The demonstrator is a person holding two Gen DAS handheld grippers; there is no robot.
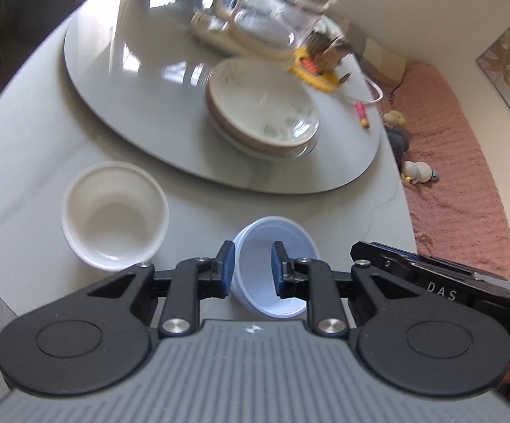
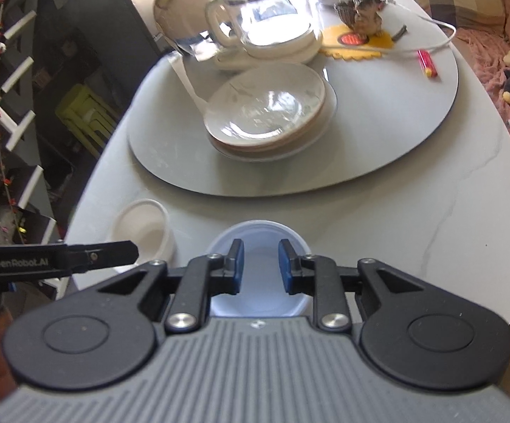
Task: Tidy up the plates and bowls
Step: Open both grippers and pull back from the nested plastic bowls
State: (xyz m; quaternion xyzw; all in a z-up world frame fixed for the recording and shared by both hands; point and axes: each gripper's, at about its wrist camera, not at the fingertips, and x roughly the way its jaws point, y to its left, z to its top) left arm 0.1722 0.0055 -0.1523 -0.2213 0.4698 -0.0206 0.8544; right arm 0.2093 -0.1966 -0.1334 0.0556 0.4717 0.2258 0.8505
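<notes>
A pale blue bowl (image 1: 276,232) stands upright on the grey table (image 1: 191,211), close to its near edge. My left gripper (image 1: 253,268) hangs above the bowl's left rim, open, and its pads touch nothing. My right gripper (image 2: 261,268) is over the same bowl (image 2: 260,236), also open with nothing between its fingers. To the left of it sits a white ribbed bowl (image 1: 114,211) (image 2: 145,229), upright. A stack of cream plates (image 1: 262,112) (image 2: 269,109) rests on the round turntable (image 1: 131,98) (image 2: 378,134) further back.
A glass kettle (image 2: 269,10) on its base stands behind the plates, beside a cream pot (image 2: 174,10). On the turntable's right are a yellow mat with a figurine (image 2: 360,17), a cable and a red lighter (image 2: 427,63). A pink sofa with plush toys (image 1: 449,176) borders the table.
</notes>
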